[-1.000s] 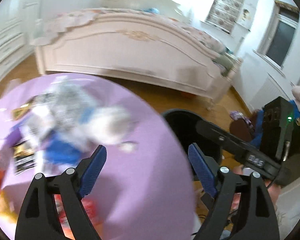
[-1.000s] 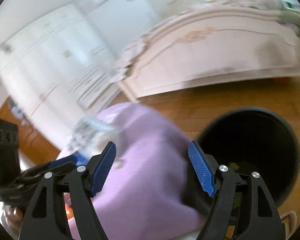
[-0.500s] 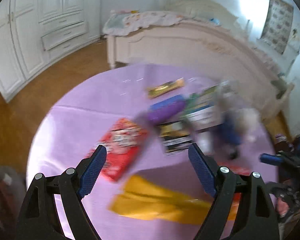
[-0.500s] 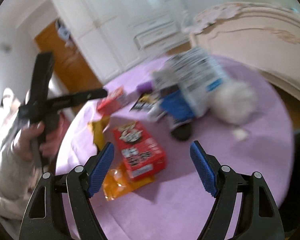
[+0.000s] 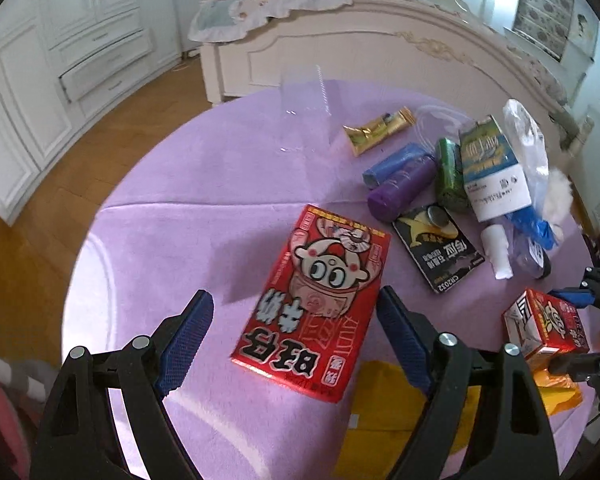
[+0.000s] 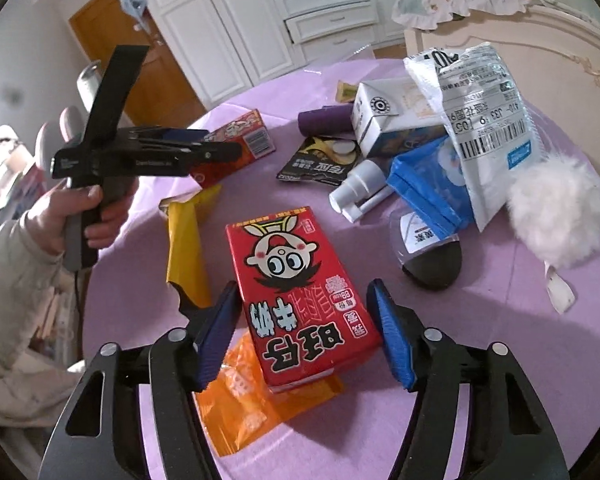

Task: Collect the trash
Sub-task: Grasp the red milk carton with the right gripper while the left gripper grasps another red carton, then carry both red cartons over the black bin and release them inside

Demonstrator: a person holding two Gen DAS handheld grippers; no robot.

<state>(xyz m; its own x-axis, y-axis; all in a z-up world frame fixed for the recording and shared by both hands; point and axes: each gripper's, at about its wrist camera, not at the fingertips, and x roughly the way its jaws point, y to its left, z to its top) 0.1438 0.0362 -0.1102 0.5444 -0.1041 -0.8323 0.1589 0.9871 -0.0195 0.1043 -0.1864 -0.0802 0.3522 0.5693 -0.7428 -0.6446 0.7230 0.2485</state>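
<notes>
Both sets of jaws stand apart and grip nothing. The right gripper [image 6: 302, 330] has just been closing, and its blue pads bracket the near end of a red carton [image 6: 300, 292]; the left pad appears at or almost on the carton's side, the right pad shows a clear gap, so no grip is made yet. The left gripper [image 5: 294, 338] has narrowed only slightly, and a second, flatter red box [image 5: 314, 300] lies between and just ahead of its pads, untouched.

Each gripper tilts down toward its own box, apparently so that two pieces can be lifted together. The person's left hand [image 6: 96, 212] is seen holding its tool above the far edge of the purple table [image 6: 500, 340].

The trash lies across the table: the carton rests on an orange wrapper [image 6: 252, 404] beside a yellow bag [image 6: 186, 248]; farther off sit a white spray bottle [image 6: 356, 188], a blue pouch [image 6: 424, 184], a printed plastic bag [image 6: 484, 120], a purple roll [image 6: 324, 120] and a white fluffy ball [image 6: 556, 212]. No bin is in view.
</notes>
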